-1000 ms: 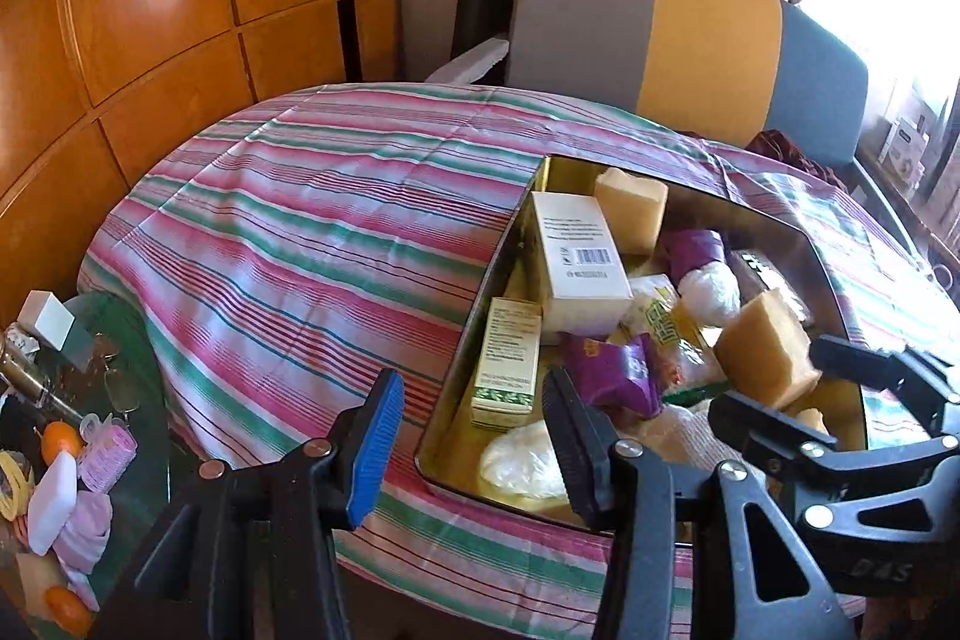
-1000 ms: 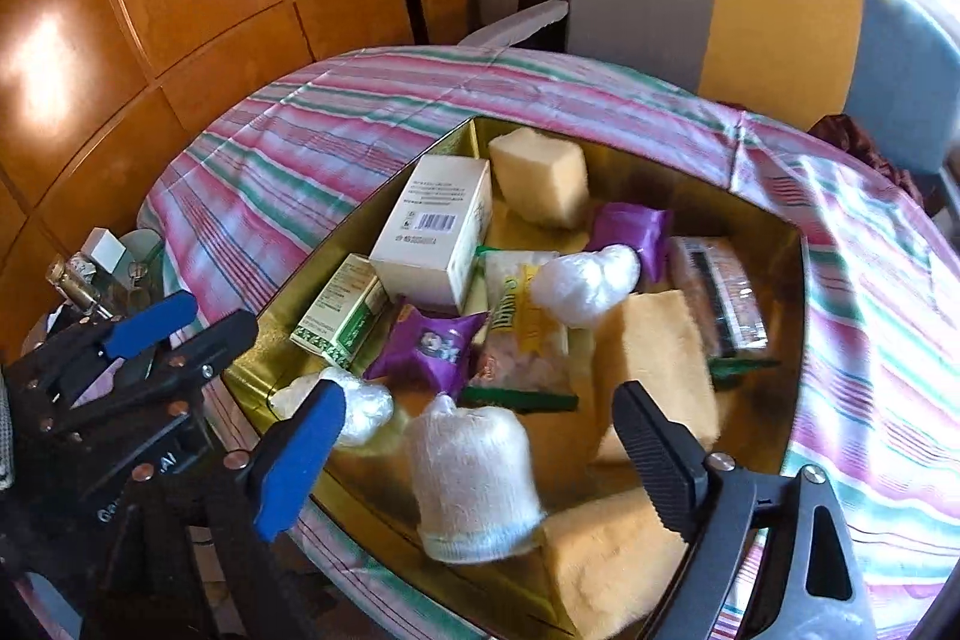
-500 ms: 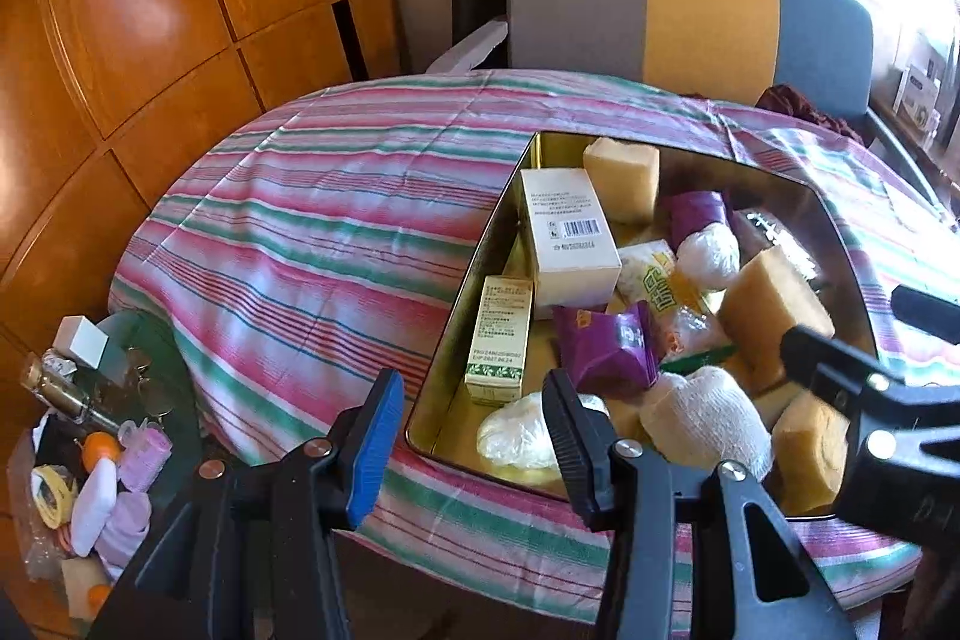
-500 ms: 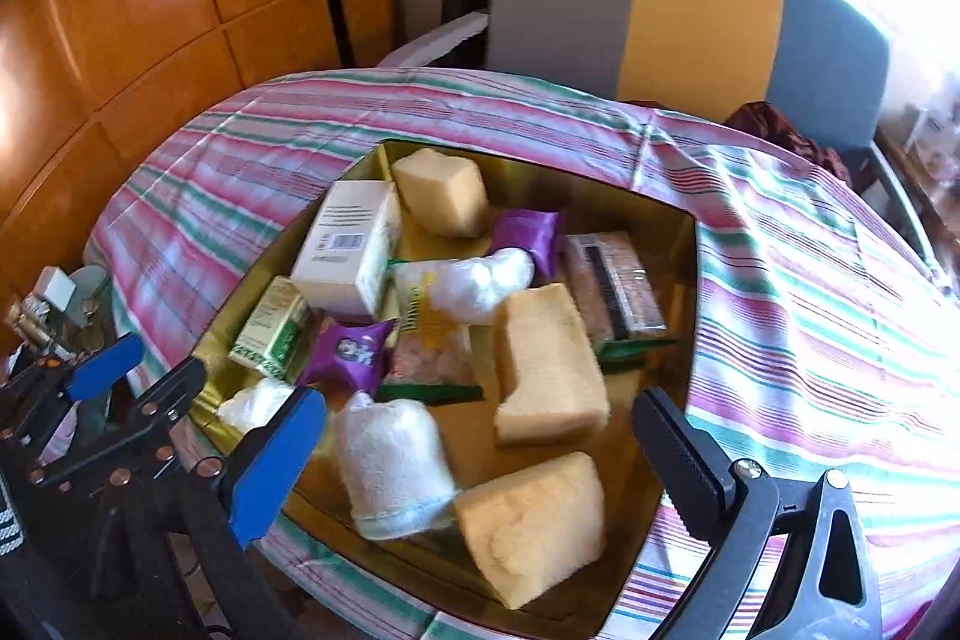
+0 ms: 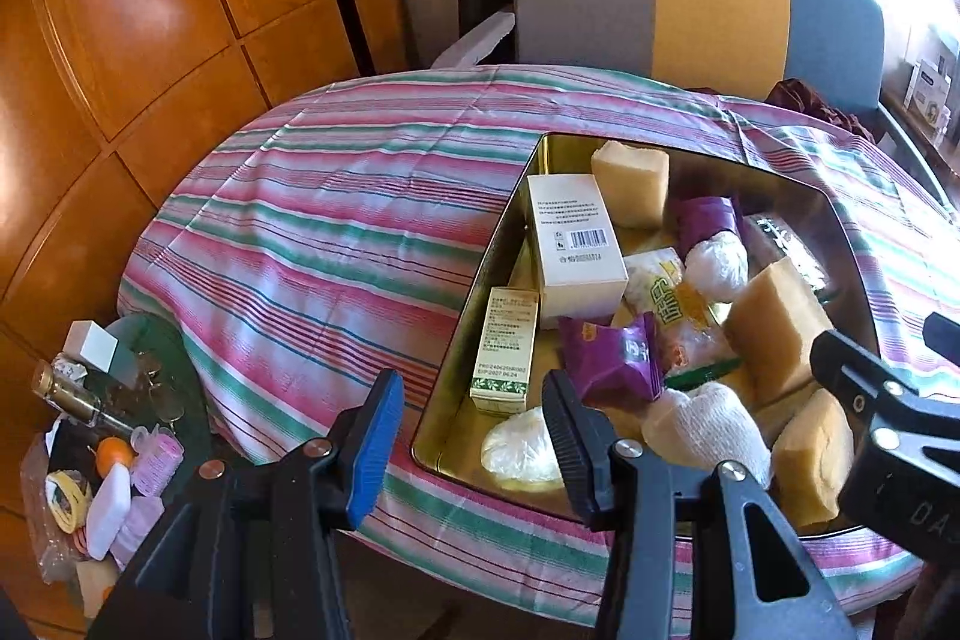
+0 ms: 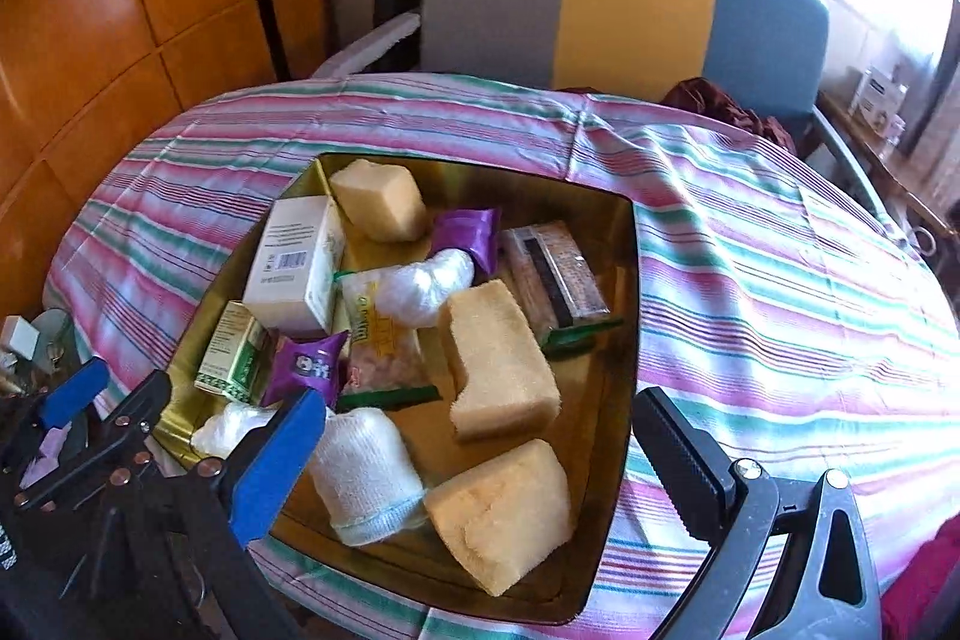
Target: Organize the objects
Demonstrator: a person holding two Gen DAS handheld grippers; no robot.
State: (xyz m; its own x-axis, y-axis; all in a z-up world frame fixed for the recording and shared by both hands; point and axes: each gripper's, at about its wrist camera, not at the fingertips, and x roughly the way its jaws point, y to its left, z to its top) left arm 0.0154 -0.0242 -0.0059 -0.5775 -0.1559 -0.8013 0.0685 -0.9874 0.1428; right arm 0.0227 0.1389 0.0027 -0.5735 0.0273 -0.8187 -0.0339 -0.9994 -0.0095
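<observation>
- Gold-coloured shallow metal tray (image 6: 618, 280) sits on a round table under a pink, green and white striped cloth (image 6: 780, 292), holding everything in a loose heap.
- Along its left side stand a white barcoded carton (image 6: 297, 265) and, nearer, a small green-and-cream box (image 6: 231, 355).
- Three tan sponge blocks (image 6: 501, 364) lie far, middle and near; a white rolled cloth (image 6: 363, 472) rests just beside the nearest block.
- Two purple snack packets (image 6: 306, 367), clear plastic-wrapped bundles (image 6: 429, 283), a yellow-printed bag and a dark-labelled bar fill the centre.
- Printing on the cartons is too small to read; the tray's near edge is partly hidden by black gripper frames.
- Left gripper (image 5: 471, 445) hovers over the tray's near-left corner, jaws partly apart, empty.
- Right gripper (image 6: 480, 457) hangs spread wide above the near block and cloth, gripping nothing.
</observation>
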